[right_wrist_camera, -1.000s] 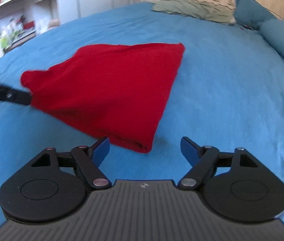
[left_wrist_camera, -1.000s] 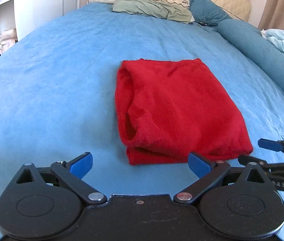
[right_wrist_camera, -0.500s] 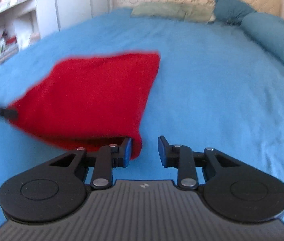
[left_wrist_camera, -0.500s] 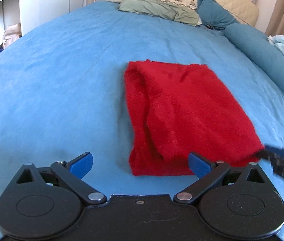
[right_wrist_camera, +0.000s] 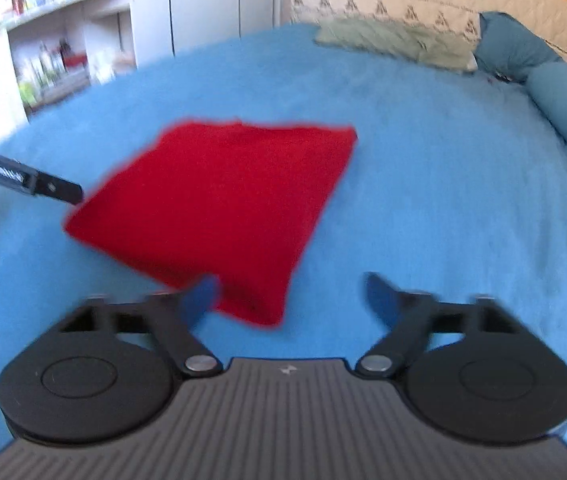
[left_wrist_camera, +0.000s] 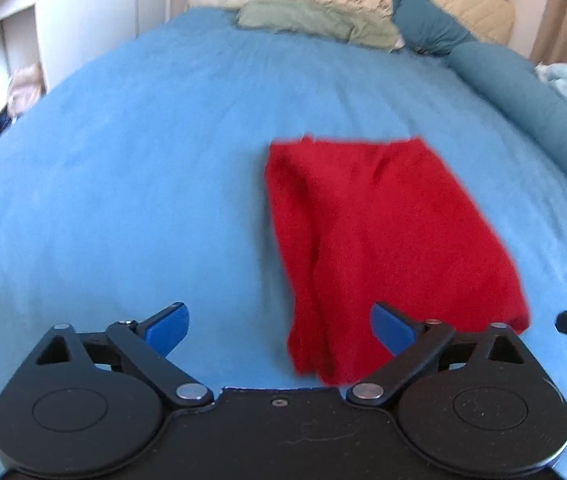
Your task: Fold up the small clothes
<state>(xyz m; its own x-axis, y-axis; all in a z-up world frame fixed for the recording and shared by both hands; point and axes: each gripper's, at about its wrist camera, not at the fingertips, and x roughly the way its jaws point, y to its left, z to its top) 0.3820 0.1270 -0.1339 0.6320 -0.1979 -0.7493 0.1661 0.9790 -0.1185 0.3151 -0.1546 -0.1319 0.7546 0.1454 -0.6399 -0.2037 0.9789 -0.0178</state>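
**Right wrist view: both claws wide, red cloth loose on the bed**

Right wrist camera has the red cloth (right_wrist_camera: 223,204) lying folded on the blue bedspread (right_wrist_camera: 443,200), and the right claw (right_wrist_camera: 287,292) is spread wide, its jaws having just been opening. Nothing is pinched. The cloth's near corner sits at about 11 o'clock from the gap, right beside the left-side finger (right_wrist_camera: 199,296), but blur makes it hard to say whether fabric still brushes that pad.

Over on the left wrist view, the left claw (left_wrist_camera: 279,326) stands open too, empty, with the cloth (left_wrist_camera: 383,248) up at 1 o'clock from it, its near edge dipping down between the blue pads (left_wrist_camera: 393,328). The other claw's tips peek in at 3 o'clock.

So where could this go wrong? Watch that left-hand edge of the cloth: in the left wrist view it looks bunched and rolled rather than flat. My read is that the next grab could catch only the top layer there, and a lift would then peel the fold open instead of carrying it over.

Second risk: the fuzzy fabric could snag on a pad as a claw pulls away, dragging the corner askew. The soft bedspread gives under pressure, so a low pinch might also grab bedding along with the cloth.
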